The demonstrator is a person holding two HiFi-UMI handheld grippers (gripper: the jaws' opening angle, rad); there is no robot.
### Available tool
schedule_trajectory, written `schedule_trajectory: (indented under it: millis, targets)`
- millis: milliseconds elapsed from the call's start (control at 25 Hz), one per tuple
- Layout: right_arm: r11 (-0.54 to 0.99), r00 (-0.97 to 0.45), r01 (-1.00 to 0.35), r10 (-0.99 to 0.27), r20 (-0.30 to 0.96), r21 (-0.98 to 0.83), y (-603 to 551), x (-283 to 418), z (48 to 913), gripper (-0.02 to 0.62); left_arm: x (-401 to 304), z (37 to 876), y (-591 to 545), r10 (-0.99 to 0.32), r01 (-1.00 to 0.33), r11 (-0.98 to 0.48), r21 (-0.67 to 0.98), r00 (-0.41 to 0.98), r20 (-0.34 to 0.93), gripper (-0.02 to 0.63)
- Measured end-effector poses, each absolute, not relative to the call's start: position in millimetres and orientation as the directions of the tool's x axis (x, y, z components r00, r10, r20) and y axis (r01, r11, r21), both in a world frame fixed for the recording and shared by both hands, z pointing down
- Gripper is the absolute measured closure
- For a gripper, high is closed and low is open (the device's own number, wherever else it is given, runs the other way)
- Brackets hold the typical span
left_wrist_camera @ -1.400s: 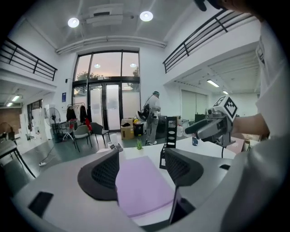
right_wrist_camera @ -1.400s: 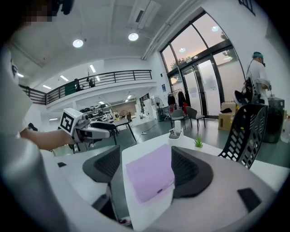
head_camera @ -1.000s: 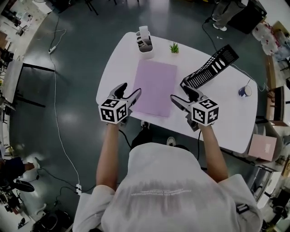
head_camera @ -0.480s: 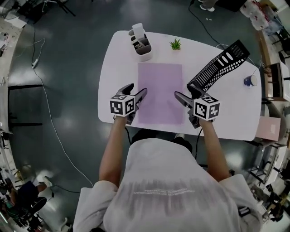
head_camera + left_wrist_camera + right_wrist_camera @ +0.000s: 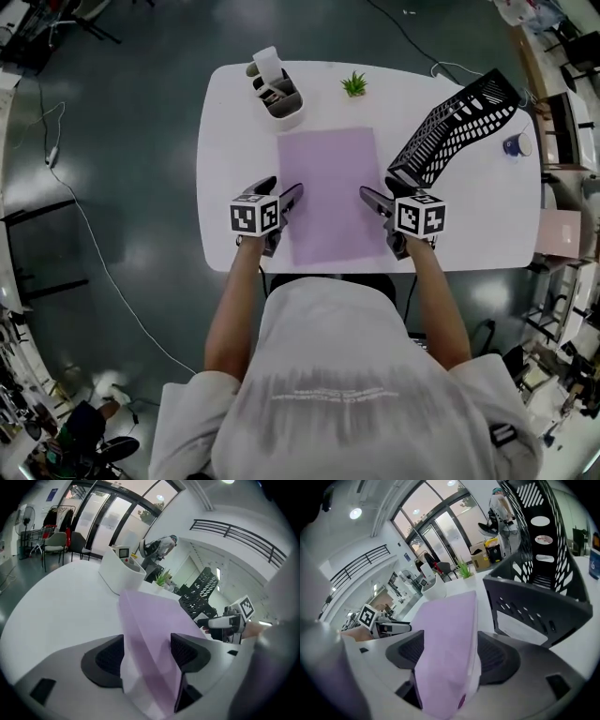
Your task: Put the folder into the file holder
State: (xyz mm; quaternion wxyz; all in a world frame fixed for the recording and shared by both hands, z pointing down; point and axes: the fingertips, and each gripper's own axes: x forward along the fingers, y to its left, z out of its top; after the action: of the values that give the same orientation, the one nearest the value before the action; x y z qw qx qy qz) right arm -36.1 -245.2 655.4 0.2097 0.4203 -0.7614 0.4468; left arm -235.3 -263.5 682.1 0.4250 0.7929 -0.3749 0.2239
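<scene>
1. Since the earlier frames, both grippers have sunk toward the bench [image 5: 234, 150] and closed in on the folder [image 5: 328, 187] from either side. The folder and the file holder [image 5: 459, 122] have kept their places.
2. The purple folder lies flat on the middle of the white bench, shut, with its long sides running away from the person. It is outside the file holder.
3. The left gripper [image 5: 281, 186] sits at the folder's left edge, toward the near corner. Its jaws stand wide apart, and its own view shows the folder's edge in the gap between the pads, with nothing clamped.
4. The right gripper [image 5: 378, 192] sits at the folder's right edge, opposite the left one. Its jaws are also spread wide, with the purple sheet showing between them and no grip on it.
5. The black mesh file holder stands on the bench to the right of the folder, its near end just beside the folder's right edge.
6. At the far side of the bench are a white desk organiser [image 5: 279, 101] and a small green plant [image 5: 353, 84]. A blue cup [image 5: 514, 145] stands near the right rim.
</scene>
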Motion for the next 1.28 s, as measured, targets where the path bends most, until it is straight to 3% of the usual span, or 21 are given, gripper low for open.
schedule_trajectory:
  millis: [720,1080,1280]
  targets:
    - [0.138,-0.541,-0.830,-0.431,0.722,-0.540,-251,-38,697,0.224,-217,687,-258,-0.333,-0.720,-0.405,0.563,0.690,0.642,0.275]
    - [0.200,-0.572,-0.816,-0.417,0.706,-0.543,-244,-50,695,0.210,-218,688,-260,-0.332,-0.718,-0.415,0.560,0.692,0.641,0.273]
    - [0.147,-0.569,-0.804,-0.472,0.673,-0.576,-245,-49,690,0.210,-218,688,-261,-0.340,-0.723,-0.411,0.554,0.686,0.643,0.275]
